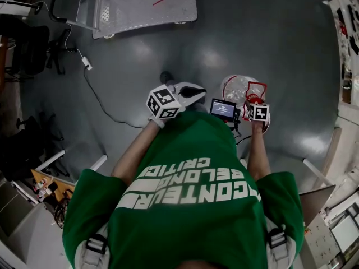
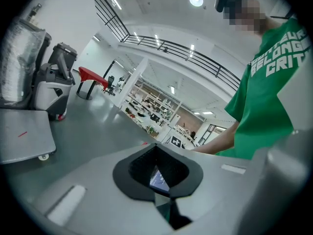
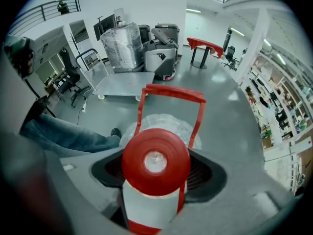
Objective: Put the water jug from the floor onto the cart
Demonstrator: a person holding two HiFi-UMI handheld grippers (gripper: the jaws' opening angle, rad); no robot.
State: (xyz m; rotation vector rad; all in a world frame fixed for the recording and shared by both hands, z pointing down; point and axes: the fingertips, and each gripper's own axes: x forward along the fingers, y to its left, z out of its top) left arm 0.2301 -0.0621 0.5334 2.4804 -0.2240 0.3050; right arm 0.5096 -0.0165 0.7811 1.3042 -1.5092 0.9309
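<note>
Low at the right, over the floor (image 1: pixel 280 43) and well apart from the cart (image 1: pixel 146 4) at far left, the water jug (image 1: pixel 238 87) is pinched by its red-capped neck in the right tool (image 3: pixel 156 173), seemingly for carrying, while the left tool (image 1: pixel 197 92) hovers pressed together, empty.

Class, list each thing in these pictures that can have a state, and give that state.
water jug: capped, carry handle raised.
right gripper: shut on the water jug's neck.
left gripper: shut, empty.
cart: handle upright, water jug not yet on it.
</note>
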